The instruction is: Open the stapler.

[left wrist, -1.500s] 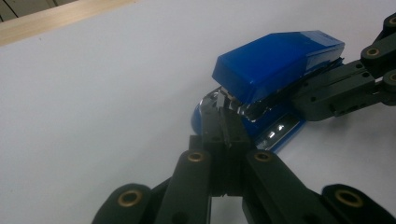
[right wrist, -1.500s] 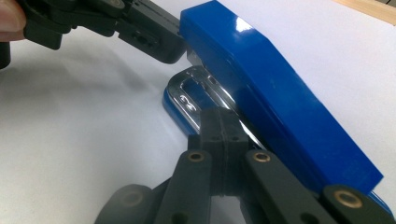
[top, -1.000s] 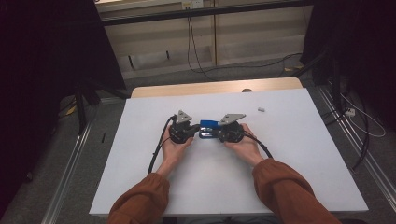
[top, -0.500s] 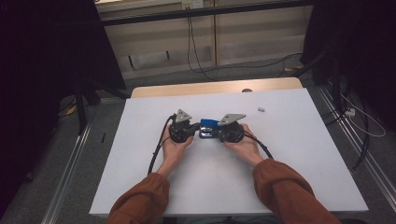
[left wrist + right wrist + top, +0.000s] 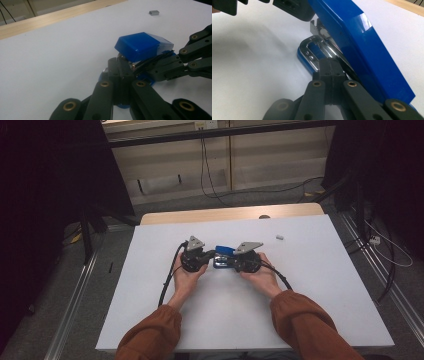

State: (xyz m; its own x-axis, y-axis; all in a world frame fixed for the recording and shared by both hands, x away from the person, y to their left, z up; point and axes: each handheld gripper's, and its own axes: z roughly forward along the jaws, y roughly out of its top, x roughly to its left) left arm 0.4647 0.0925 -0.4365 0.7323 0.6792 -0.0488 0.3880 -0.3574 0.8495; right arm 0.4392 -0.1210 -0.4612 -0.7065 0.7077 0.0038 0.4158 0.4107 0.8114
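Black jaws of the left gripper [image 5: 119,67] are seen pressed together with no gap between them, their tips set against the metal inner part of a blue stapler [image 5: 140,46], just under its raised lid. Whether anything is pinched between those tips cannot be told. The right gripper [image 5: 329,65] is likewise drawn fully together at its tips, which lie against the stapler's [image 5: 362,42] chrome magazine rail, below the tilted blue top; a grip on the rail cannot be confirmed.

From the high view, the left gripper [image 5: 209,256] and the right gripper [image 5: 227,261] are seen pointed at each other from opposite ends of the stapler [image 5: 224,253], which is held between them, and its blue base is seen resting on the white table [image 5: 310,285] in the gripper views. Each gripper is held by a hand with an orange-brown sleeve.

Beyond the stapler, toward the far right of the table, a small grey block [image 5: 279,238] lies well apart from it. Behind the stapler, a bare wooden strip [image 5: 230,214] is seen along the table's far edge.
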